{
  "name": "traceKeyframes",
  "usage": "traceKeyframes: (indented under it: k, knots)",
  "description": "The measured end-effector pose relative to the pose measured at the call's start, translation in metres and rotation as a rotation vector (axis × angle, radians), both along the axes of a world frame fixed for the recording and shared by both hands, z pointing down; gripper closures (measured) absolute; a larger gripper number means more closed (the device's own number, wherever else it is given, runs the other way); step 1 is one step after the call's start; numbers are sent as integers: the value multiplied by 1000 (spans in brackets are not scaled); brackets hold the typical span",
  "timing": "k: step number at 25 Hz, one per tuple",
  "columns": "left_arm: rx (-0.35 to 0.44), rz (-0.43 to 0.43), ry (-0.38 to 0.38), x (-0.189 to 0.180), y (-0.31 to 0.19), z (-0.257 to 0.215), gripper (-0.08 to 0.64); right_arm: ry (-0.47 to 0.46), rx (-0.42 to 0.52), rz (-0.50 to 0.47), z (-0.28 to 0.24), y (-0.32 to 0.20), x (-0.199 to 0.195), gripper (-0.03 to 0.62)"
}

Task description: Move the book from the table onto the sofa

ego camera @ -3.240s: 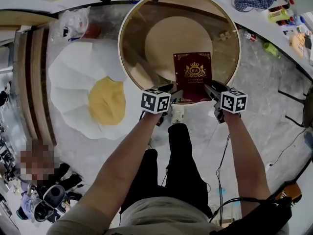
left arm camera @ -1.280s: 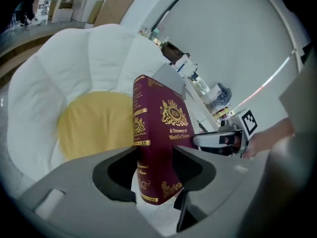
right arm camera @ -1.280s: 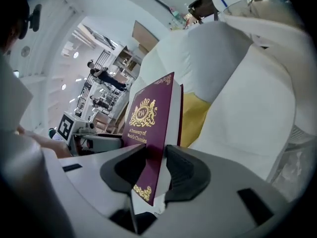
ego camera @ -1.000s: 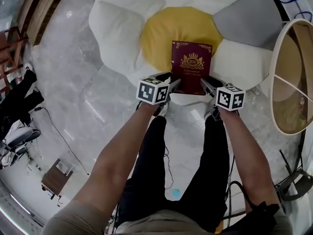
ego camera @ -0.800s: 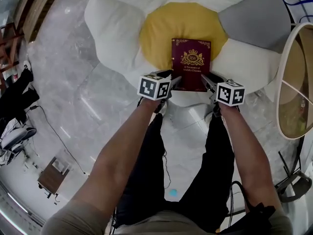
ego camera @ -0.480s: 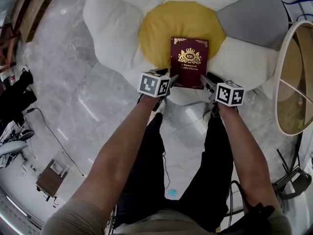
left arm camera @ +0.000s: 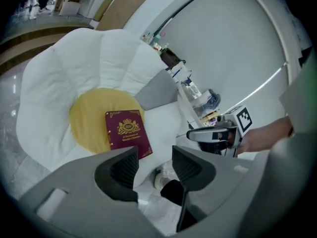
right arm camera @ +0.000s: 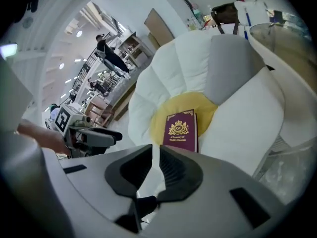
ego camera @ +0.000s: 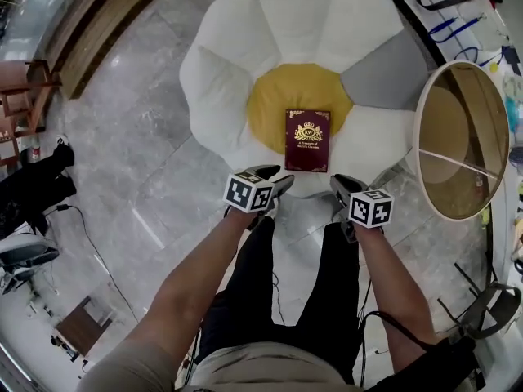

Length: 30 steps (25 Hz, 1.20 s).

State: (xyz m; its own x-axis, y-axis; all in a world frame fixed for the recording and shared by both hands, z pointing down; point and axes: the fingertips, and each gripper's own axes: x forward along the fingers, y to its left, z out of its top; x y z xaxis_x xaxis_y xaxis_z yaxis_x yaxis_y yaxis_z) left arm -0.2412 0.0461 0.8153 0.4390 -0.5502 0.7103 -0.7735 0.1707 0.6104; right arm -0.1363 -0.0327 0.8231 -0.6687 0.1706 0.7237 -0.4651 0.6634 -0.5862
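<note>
Let go of the book (ego camera: 307, 140) and pulled back and up. Lies flat on the yellow middle of the sofa (ego camera: 219, 88), near its front edge. Holds left gripper (ego camera: 283, 181) apart, empty. Just squeezed right gripper (ego camera: 336, 181) almost together, also empty.

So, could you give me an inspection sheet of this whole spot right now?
Surface: flower-shaped sofa, white petals, yellow centre, one grey petal.
Job's things: book lies flat, cover up, partly on the yellow centre, partly on a white petal.
Clutter: nothing seen on the sofa.
Grippers: left gripper open, empty; right gripper jaws narrowly apart, just been closing, empty.
Cables: black cable across the floor.
Surroundings: round table beside the sofa.
</note>
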Motion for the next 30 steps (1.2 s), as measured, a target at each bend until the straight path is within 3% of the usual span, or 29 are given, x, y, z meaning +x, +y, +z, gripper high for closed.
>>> traceKeyframes:
  k: [5,8,12,18,24,30]
  knots:
    - [122,98,40,32,11,-113,353,-41,12,-28,-107,38,12,567]
    - [194,154,53,48,23,-179,404,-62,17,-57,-169,63,24,575]
    - [279,202,72,62,33,-262,531,-119,105,-106,-253,75,33,578]
    - [437,333,25,71,40,-374,552,-206,251,-71,-354,80,46,580]
    - [529,466,-20,75,70,-442,552,-246,366,-22,-422,112,47,580]
    - [565,514,-27,63,92,-479,552,-268,453,-14,-472,141,30,580]
